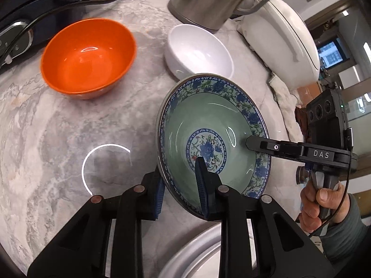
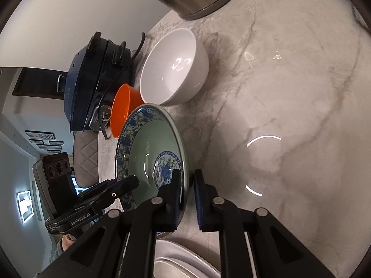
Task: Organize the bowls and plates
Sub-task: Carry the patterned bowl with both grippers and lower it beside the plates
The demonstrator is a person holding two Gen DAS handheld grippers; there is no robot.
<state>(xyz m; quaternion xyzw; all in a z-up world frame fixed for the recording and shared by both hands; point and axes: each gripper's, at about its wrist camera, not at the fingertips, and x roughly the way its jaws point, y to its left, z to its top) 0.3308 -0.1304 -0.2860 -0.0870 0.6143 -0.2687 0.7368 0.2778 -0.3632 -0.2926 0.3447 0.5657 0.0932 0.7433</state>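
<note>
Here my left claw (image 1: 179,180) and right claw (image 2: 186,185) each clench opposite rims of the floral bowl (image 1: 208,125), tilted above the marble desk (image 1: 69,127).

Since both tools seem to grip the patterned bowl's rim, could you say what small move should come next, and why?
Probably lift the patterned bowl a little, level: left tool and right tool clamp opposite rim edges, and the white plate lies close below.

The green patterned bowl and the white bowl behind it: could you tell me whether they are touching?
Cannot tell. In the left wrist view the green patterned bowl's rim overlaps the white bowl; in the right wrist view its rim meets the white bowl's base, with no plain gap or contact.
</note>
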